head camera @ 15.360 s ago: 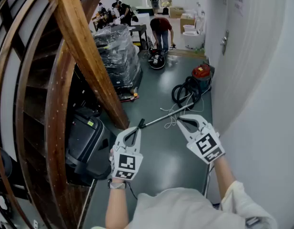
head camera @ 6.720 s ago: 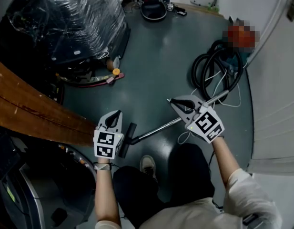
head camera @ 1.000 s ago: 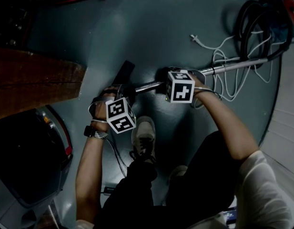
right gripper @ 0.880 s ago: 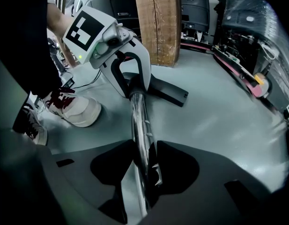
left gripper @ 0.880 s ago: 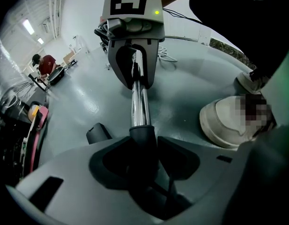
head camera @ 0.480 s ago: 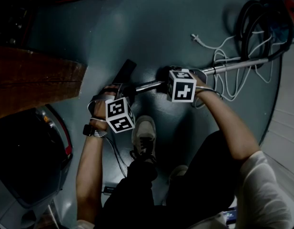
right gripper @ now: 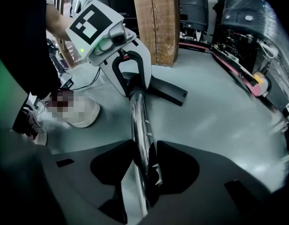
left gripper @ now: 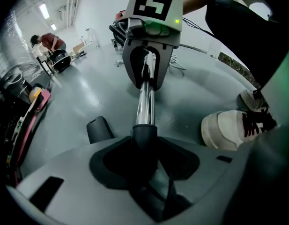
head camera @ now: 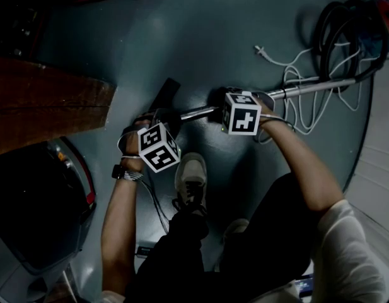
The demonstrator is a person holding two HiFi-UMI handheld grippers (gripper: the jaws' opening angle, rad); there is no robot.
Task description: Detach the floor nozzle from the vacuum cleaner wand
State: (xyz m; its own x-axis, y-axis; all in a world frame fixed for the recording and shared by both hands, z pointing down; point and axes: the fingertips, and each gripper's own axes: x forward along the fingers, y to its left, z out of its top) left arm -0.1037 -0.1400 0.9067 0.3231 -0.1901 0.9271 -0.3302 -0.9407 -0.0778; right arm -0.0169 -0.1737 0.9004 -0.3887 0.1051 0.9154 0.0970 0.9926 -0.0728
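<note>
The floor nozzle (head camera: 164, 95), lying on the floor (head camera: 244, 36) with its neck (left gripper: 144, 136) clamped in the left gripper (left gripper: 145, 150), should be drawn straight off along the wand (right gripper: 138, 118), which is clenched in the right gripper (right gripper: 143, 172) and should be held steady

Wooden beam (head camera: 49, 106) at left, white sneaker (head camera: 191, 177) on grey floor (head camera: 232, 36), loose white cable (head camera: 273, 58) nearby

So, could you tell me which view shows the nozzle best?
The right gripper view: the nozzle lies well lit on the floor at the wand's far end, partly behind the left gripper. The head view shows it only as a dark bar; the left gripper view shows one end and the neck between its jaws.
</note>
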